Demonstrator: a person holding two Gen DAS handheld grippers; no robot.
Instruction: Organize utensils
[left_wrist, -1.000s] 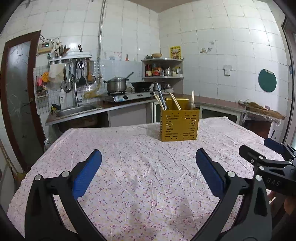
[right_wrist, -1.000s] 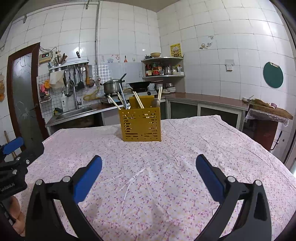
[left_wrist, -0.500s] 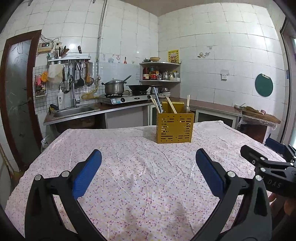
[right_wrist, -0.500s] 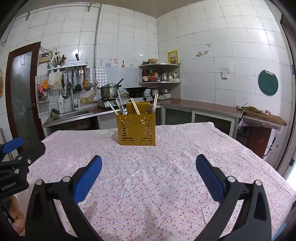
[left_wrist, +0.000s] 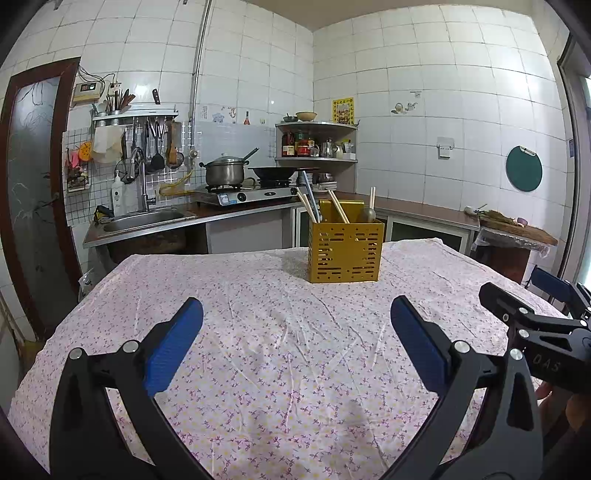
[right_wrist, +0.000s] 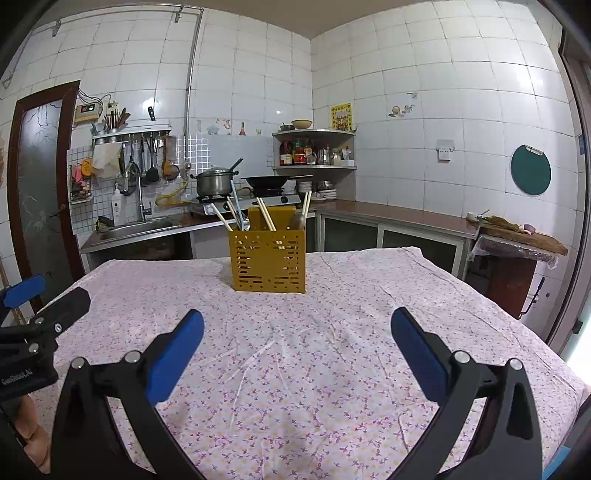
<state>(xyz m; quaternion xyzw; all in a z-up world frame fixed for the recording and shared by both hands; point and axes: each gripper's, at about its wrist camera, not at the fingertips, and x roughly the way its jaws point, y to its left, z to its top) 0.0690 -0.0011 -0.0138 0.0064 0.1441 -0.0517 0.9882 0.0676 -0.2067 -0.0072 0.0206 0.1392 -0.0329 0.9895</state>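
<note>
The left tool (left_wrist: 295, 332) and right tool (right_wrist: 297, 334) both gape wide, holding nothing, above the floral worktop (left_wrist: 277, 350); the yellow utensil holder (left_wrist: 345, 251) with chopsticks (left_wrist: 338, 211) stands upright farther back

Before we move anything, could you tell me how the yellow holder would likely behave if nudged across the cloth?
The holder has slotted walls, so it is probably light. Chopsticks and a spoon stick out above its rim, so a high push might tip it. The wrinkled cloth would likely bunch rather than let it slide.
</note>
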